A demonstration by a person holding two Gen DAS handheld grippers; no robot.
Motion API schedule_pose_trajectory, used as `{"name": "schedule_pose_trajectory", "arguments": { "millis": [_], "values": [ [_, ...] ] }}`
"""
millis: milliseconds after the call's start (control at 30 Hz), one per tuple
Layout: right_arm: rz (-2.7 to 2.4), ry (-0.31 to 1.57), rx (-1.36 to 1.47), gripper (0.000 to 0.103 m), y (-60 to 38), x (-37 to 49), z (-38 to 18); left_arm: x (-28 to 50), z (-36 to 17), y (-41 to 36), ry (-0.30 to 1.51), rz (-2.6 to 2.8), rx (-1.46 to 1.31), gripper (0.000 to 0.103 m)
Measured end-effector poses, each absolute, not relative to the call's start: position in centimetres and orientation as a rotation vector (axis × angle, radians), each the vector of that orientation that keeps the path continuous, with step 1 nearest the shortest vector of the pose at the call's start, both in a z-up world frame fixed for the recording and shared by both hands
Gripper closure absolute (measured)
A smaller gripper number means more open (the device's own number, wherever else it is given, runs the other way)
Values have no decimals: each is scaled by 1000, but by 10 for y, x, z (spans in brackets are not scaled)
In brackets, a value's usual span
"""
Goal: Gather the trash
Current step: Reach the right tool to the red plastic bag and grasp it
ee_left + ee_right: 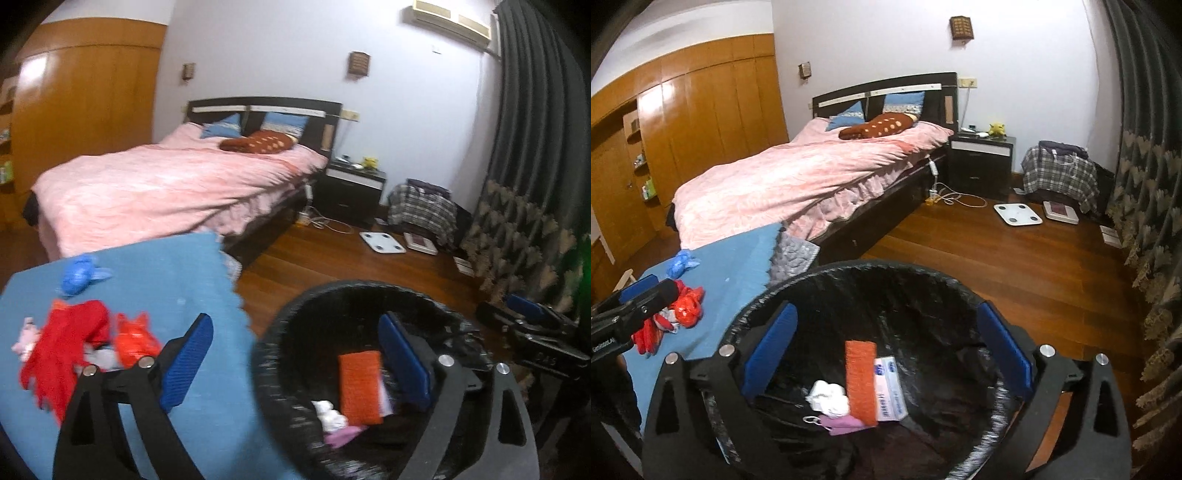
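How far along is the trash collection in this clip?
Partly done. The black-lined trash bin already holds an orange rectangular pad, a white carton, a white wad and a pink scrap. Both the left gripper and right gripper are open and empty. Red wrappers and a blue bag remain on the blue mat.

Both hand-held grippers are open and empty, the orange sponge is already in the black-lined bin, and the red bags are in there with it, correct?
Not quite. The red bags are not in the bin; the left wrist view shows them on the blue cloth. The rest holds: the orange sponge is in the bin, and the left hand-held gripper and right hand-held gripper are open and empty.
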State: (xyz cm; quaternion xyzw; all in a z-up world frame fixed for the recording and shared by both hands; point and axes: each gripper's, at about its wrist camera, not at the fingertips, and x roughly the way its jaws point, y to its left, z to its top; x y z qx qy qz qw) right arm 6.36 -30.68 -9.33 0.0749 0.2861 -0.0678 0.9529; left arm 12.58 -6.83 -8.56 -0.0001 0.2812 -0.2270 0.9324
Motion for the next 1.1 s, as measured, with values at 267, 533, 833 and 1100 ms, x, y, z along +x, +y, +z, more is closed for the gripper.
{"name": "schedule_pose_trajectory", "arguments": {
  "millis": [267,533,833,1100],
  "values": [
    [-1,585,132,7,-246,96,-90,124,-89,6,560,-273,-7,12],
    [129,591,101,7,-176,134,-92,132,-102,76,568,-99,-39,12],
    [223,611,52,7,-102,177,-107,147,-123,135,583,25,-57,12],
    [246,663,16,7,-55,209,-138,151,-146,160,613,85,-68,12]
  ]
}}
